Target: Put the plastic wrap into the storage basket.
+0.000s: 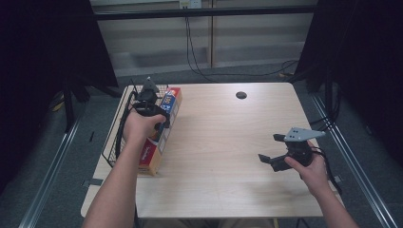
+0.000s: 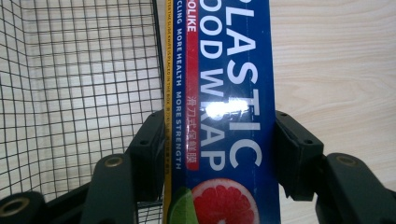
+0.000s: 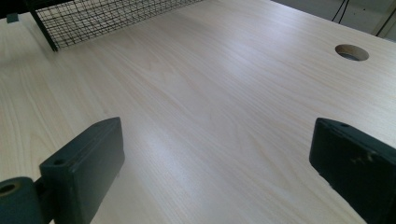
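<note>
box (image 2: 224,116): long blue plastic-wrap carton, clamped across its width by the left gripper (image 2: 219,149); lies at the table's left edge, right beside the basket (image 2: 70,84)
left gripper: both pads flat on the box's two long sides, grip looks square (label reads straight up the left gripper view, so no visible skew)
grip point: from the high view, the hand (image 1: 140,126) sits roughly mid-length on the box (image 1: 161,128), maybe a bit toward the far end; near end may sag if lifted
basket: black wire mesh, on the table's left edge, looks empty in the part visible; its rim runs parallel to the box, just beside it
right gripper (image 1: 273,149): idle, jaws wide, nothing between them, hovering low over bare table (image 3: 210,93) well apart from the box
step (my read): box is gripped, next is lift and shift sideways into the basket
how to do it well: lift straight up first until the box's underside clears the wire rim, then move across; keep the box level and parallel to the basket's long side so both ends drop in together
risk: carton is light and slick (glare on the print), so a tilt could let it pivot between the pads; keep the squeeze steady, no wrist roll
release: lower until the box rests on the mesh floor, then open; don't drop it from rim height
</note>
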Available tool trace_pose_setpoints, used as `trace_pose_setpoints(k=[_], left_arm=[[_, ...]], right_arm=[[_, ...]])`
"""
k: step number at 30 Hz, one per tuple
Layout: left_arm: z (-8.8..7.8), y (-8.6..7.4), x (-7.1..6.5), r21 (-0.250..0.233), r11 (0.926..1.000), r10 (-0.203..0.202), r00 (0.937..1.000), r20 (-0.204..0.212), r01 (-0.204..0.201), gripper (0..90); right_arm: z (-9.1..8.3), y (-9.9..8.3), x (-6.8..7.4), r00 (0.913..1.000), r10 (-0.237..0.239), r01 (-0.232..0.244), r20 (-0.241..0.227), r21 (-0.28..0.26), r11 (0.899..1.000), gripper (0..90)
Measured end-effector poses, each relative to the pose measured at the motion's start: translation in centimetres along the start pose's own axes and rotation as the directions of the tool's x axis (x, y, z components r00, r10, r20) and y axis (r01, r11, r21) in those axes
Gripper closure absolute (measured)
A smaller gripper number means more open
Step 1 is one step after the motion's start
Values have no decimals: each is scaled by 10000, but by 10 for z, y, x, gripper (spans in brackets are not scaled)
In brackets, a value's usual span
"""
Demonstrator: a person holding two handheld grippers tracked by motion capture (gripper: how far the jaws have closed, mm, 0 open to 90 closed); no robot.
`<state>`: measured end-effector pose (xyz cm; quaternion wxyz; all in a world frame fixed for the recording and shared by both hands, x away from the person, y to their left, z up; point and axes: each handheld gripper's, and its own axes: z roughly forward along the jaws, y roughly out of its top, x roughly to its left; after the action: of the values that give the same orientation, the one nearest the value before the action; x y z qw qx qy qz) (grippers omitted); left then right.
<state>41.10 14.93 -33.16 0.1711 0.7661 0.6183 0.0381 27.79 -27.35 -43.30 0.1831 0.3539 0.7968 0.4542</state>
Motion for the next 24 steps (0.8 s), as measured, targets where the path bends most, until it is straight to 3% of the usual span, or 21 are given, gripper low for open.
trace_pose_setpoints(k=[12,13,23,24], left_arm=[[-6,-2,11,-119,9995,-278,9996,-8,278,439],[-7,-2,13,-71,9999,-146,9999,-46,146,439],[-8,-7,24,-51,9983,-582,9983,-90,581,439],[-8,-7,26,-23,9989,-473,9988,-117,473,439]], right_arm=[[1,0,1,10000,-74,74,-39,-7,10000,31],[1,0,1,10000,-82,82,-47,-5,10000,31],[0,0,1,10000,-79,79,-43,-4,10000,31],[1,0,1,10000,-81,81,-44,-3,10000,31]])
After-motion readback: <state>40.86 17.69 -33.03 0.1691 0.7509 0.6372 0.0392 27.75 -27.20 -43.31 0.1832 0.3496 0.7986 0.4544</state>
